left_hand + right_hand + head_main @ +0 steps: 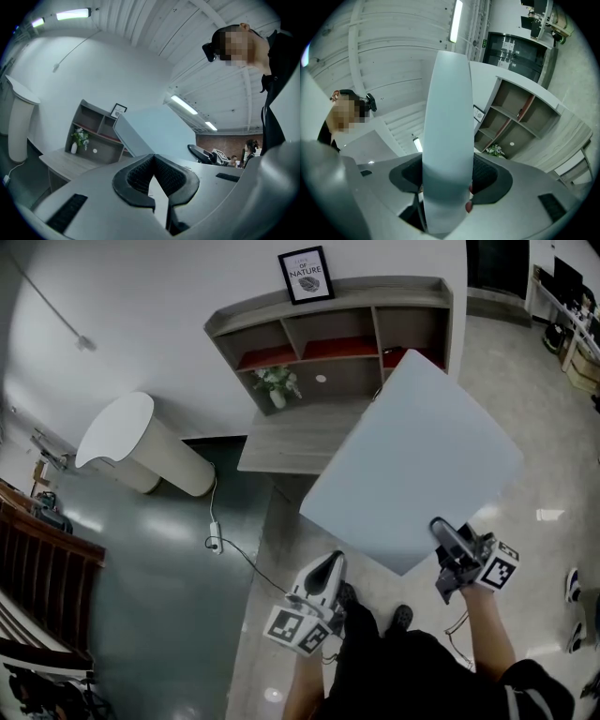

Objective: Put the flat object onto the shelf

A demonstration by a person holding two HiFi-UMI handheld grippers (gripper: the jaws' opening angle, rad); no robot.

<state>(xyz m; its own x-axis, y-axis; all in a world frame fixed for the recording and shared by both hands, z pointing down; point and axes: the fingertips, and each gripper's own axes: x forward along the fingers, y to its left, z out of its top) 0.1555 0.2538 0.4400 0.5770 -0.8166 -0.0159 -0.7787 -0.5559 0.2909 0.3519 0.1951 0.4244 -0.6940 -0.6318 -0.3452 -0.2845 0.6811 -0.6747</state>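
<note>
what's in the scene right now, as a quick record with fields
board: pale, flat, tilted, held in the air in front of the shelf
right gripper: shut on the board's near edge
left gripper: shut, empty, apart from the board
shelf: against the wall, frame on top, plant at lower left
task state: board not yet on shelf

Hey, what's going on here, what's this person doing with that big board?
A person holds a large pale flat panel up in the air, tilted, clamped at its near edge in the right gripper. It faces a wooden shelf unit against the wall and is not on the shelf yet. The left gripper is shut, empty and off the panel.
</note>
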